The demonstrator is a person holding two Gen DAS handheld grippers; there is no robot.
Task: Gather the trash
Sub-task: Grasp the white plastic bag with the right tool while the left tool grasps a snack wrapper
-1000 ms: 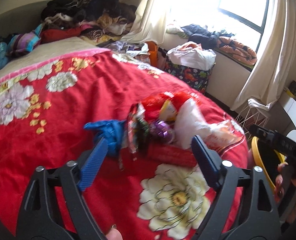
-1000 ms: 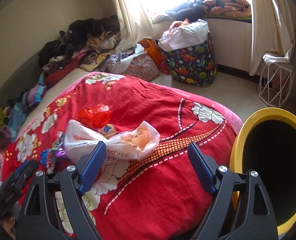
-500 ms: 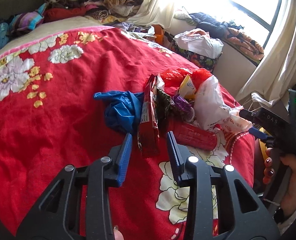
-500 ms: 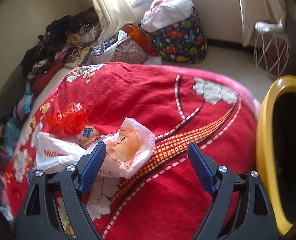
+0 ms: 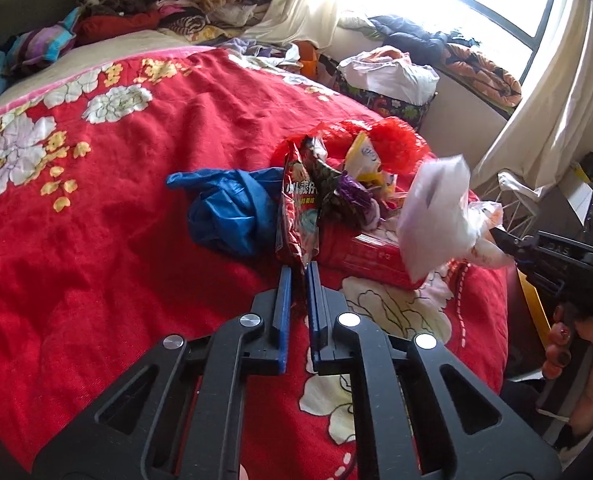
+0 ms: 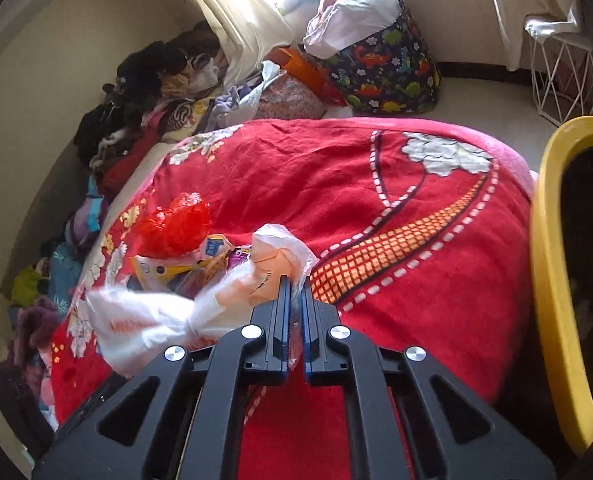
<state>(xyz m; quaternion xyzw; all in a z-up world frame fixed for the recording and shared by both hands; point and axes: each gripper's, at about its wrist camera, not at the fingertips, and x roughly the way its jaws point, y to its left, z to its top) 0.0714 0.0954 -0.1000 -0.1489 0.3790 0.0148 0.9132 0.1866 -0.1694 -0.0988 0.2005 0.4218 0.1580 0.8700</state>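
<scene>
A heap of trash lies on the red flowered blanket point(image 5: 136, 216). My left gripper point(image 5: 299, 268) is shut on the lower edge of a red snack wrapper point(image 5: 298, 216). Beside it lie a crumpled blue plastic bag point(image 5: 228, 212), a red packet point(image 5: 360, 254), a purple wrapper point(image 5: 352, 196) and a red plastic bag point(image 5: 392, 140). My right gripper point(image 6: 294, 286) is shut on a white plastic bag point(image 6: 200, 312) and lifts it off the blanket; the bag also shows in the left wrist view point(image 5: 436, 212).
A yellow bin point(image 6: 552, 280) stands at the bed's right edge. A dinosaur-print bag point(image 6: 384, 68) and a white wire stand point(image 6: 560, 76) stand on the floor by the window. Clothes point(image 5: 168, 4) are piled along the wall at the head of the bed.
Both grippers have gone from open to shut. The left one moved forward and closed on the red wrapper. The right one closed on the white bag and raised it.
</scene>
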